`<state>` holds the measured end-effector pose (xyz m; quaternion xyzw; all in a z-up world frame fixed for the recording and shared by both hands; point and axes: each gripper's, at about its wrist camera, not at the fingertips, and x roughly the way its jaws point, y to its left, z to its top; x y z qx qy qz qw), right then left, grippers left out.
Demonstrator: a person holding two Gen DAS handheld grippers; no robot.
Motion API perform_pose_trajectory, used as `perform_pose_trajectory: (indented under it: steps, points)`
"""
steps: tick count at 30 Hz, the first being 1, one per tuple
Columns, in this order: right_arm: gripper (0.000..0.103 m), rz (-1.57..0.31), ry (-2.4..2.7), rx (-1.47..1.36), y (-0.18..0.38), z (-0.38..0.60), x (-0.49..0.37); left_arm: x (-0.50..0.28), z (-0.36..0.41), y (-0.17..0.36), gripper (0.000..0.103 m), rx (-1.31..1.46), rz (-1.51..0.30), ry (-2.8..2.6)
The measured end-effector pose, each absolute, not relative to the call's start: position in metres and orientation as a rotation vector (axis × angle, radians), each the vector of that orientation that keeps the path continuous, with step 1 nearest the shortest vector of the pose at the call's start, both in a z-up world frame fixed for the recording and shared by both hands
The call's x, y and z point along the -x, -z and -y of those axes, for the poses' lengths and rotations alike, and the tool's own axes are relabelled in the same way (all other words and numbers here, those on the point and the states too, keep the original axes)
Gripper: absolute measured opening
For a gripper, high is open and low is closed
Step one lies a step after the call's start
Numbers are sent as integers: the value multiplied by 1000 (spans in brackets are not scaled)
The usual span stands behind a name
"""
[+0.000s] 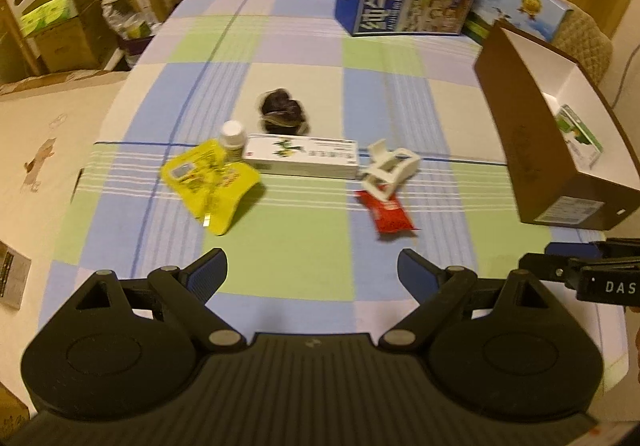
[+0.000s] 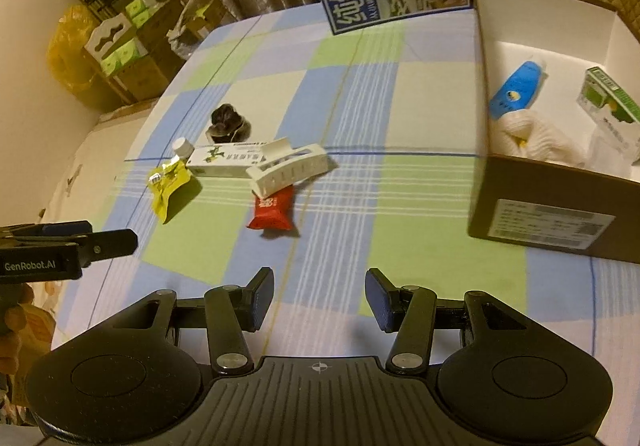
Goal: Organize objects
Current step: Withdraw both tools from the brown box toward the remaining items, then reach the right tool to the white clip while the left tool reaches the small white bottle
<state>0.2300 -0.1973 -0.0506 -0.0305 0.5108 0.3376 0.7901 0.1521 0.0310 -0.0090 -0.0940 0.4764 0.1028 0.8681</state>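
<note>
Blue-padded, both empty — left hand-held gripper [image 1: 312, 270] wide, right hand-held gripper [image 2: 319, 296] narrower.

Black plastic grippers [image 1: 312, 272] [image 2: 319, 298], ribbed bases, silver pivot screws, blue finger pads [image 2: 379, 296]; white lettering "GenRobot.AI" and "DAS".

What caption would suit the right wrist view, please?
Open right gripper faces red packet, white clip and half-filled cardboard box.
</note>
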Motion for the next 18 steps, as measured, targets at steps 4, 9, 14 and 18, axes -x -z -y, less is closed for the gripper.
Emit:
perform_pose_trajectory:
  steps: [4,9,14,18]
  points:
    - [48,-1107,-716,66,54,187,-230,-149,-53,13,90,209,-1000,-252]
    - [48,-1109,-686,50,59,175,-234,-151,-78,18,90,222,-1002,-286]
    - [48,-1101,-644,21,63,164,-243,-156,-98,23,90,215,-995,-297]
    - [48,-1095,-636,5,66,148,-251,-162,-110,29,90,216,-997,-300]
